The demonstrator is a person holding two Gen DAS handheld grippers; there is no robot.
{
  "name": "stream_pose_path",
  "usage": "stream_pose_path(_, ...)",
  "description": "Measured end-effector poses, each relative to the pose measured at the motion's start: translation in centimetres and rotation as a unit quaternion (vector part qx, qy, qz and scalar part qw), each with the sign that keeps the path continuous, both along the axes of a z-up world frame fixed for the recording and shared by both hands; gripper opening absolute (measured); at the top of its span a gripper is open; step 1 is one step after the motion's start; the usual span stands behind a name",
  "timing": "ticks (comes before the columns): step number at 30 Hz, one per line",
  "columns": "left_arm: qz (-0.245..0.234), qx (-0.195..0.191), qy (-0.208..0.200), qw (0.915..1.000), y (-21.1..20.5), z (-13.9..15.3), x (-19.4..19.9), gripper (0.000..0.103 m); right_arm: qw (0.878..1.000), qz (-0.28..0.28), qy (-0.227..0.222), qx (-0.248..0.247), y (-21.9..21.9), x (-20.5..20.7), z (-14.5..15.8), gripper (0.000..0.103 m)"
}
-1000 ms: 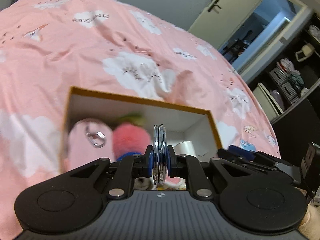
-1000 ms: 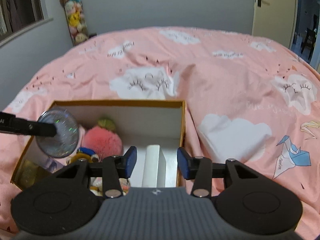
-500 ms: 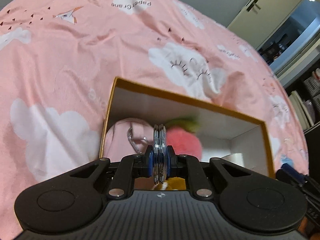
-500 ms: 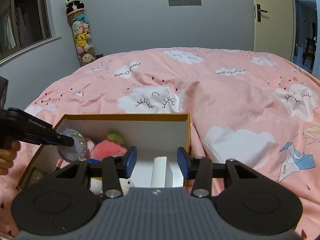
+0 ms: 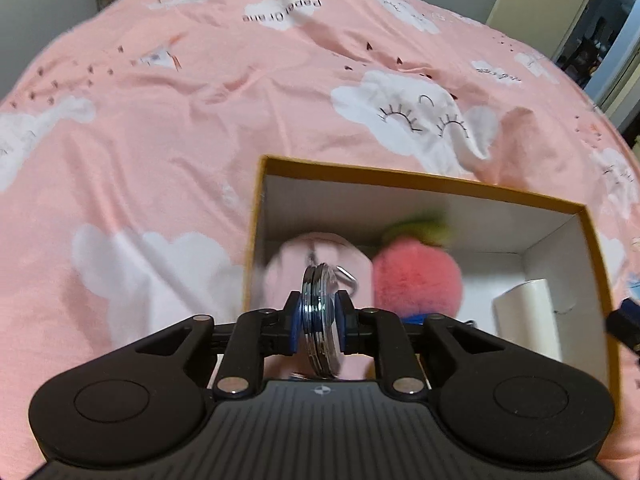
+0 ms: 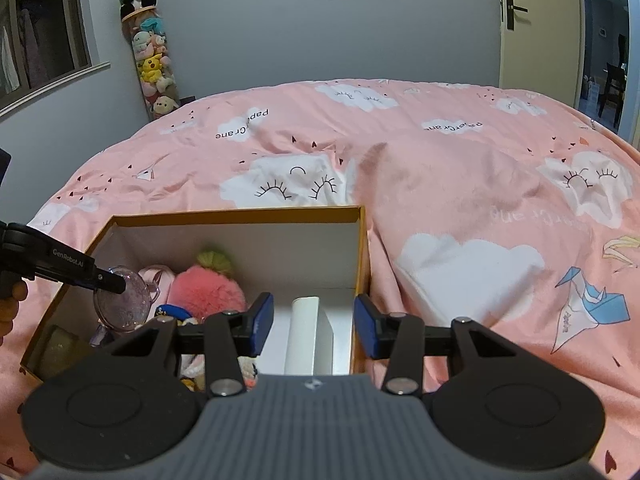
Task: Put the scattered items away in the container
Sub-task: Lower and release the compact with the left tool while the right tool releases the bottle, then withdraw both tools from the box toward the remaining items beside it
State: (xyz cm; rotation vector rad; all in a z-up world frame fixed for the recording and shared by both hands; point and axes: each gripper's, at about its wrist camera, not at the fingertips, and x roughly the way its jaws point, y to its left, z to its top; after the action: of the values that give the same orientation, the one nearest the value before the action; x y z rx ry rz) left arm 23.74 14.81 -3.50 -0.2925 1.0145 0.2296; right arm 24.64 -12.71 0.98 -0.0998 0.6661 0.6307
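— What did the place look like, starting close in?

— A cardboard box point(image 6: 362, 256) with white inner walls and a mustard rim sat on a bed, right under both claws. A pink bedspread point(image 6: 460, 184) printed with white clouds, sleepy eyelashes and paper cranes covered the whole bed. Beyond it were a grey wall, a tall column of stuffed toys point(image 6: 154, 68) topped by a panda in the left corner, and a cream door point(image 6: 536, 24) on the right.

— And the thing being tidied?

— A clear round disc point(image 6: 120, 300), glittery and flat, edge-on in the left wrist view, where it looked like stacked shiny rims point(image 5: 318, 308). It hung inside the box at the left end, above a pale pink pouch point(image 5: 288, 268) with a metal clip. Just beside that lay a fluffy pink ball point(image 5: 416, 280) with a green tuft, and a white block point(image 6: 308, 332) stood at the right end.

— The claws?

— The left claw point(image 5: 318, 314) had the disc between its blue pads; the jaws were opening, though narrow, and the left pad seemed to touch the rim. A hand point(image 6: 10, 300) showed at its grip. The right claw point(image 6: 314, 322) stood about half open, holding nothing, poised over the white block.
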Motion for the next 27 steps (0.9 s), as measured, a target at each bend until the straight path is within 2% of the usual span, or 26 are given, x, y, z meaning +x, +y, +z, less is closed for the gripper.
stream_pose_path(4,-0.002,0.004,-0.006,1.0000,0.1,0.7,-0.6,0.019,1.000,0.000,-0.006,0.000,0.0,-0.4,0.2,0.048)
stream_pose_path(14,-0.036,0.089,0.018,0.9952,-1.8,0.7,-1.1,0.017,1.000,0.005,-0.008,0.003,0.3,-0.9,0.7,0.048)
stream_pose_path(16,-0.044,0.101,0.030,0.9934,-2.2,0.5,-1.0,0.013,1.000,0.005,-0.007,0.002,0.3,-1.0,0.8,0.048)
stream_pose_path(19,-0.053,0.101,0.045,0.9925,-2.3,0.1,-1.3,0.009,1.000,0.005,-0.002,0.001,0.4,-0.9,1.0,0.048)
stream_pose_path(22,-0.070,0.126,0.052,0.9882,-3.0,-0.7,-1.6,0.007,1.000,0.004,0.003,0.000,0.7,-0.6,1.2,0.048)
stream_pose_path(23,-0.074,0.129,0.051,0.9875,-3.2,-0.9,-1.6,0.007,1.000,0.007,0.002,-0.002,0.9,-0.7,1.3,0.048)
stream_pose_path(27,-0.078,0.101,0.039,0.9911,-3.4,-1.8,-1.4,0.006,1.000,0.026,0.001,-0.011,1.8,-1.5,0.7,0.048)
